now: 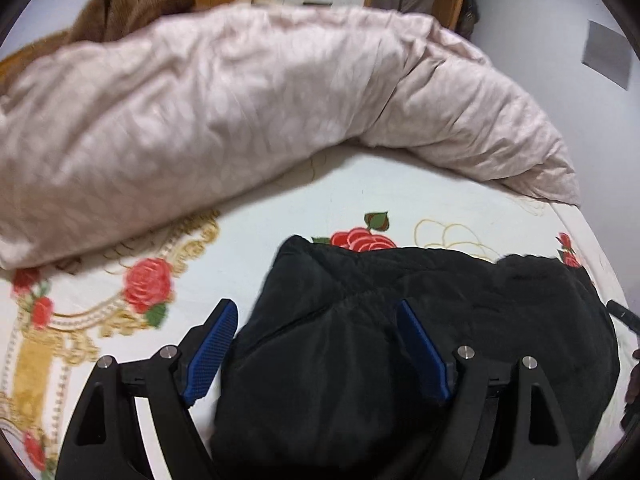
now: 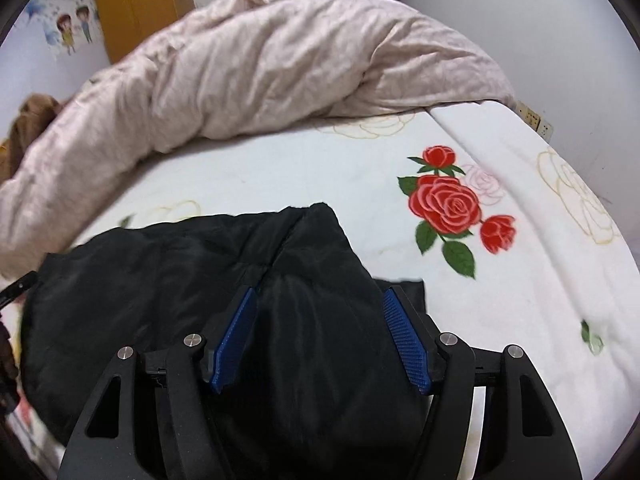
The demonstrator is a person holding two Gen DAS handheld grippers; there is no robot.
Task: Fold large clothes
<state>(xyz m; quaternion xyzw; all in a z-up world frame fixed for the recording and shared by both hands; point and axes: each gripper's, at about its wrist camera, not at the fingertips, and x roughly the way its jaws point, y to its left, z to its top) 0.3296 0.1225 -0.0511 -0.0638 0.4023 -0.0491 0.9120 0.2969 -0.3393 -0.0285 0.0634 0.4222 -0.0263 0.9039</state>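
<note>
A black padded jacket (image 1: 420, 340) lies bunched on the rose-printed bed sheet (image 1: 280, 216); it also shows in the right wrist view (image 2: 200, 280). My left gripper (image 1: 316, 316) is open, its blue pads spread wide over the jacket's left end, fabric bulging between them. My right gripper (image 2: 318, 304) is open, its blue pads standing on either side of a bulge at the jacket's right end. Neither gripper pinches the fabric.
A crumpled beige duvet (image 1: 240, 100) lies across the far side of the bed, also in the right wrist view (image 2: 260, 68). A brown garment (image 1: 128, 4) sits behind it at the left. The bed sheet (image 2: 520, 280) shows bare to the right of the jacket.
</note>
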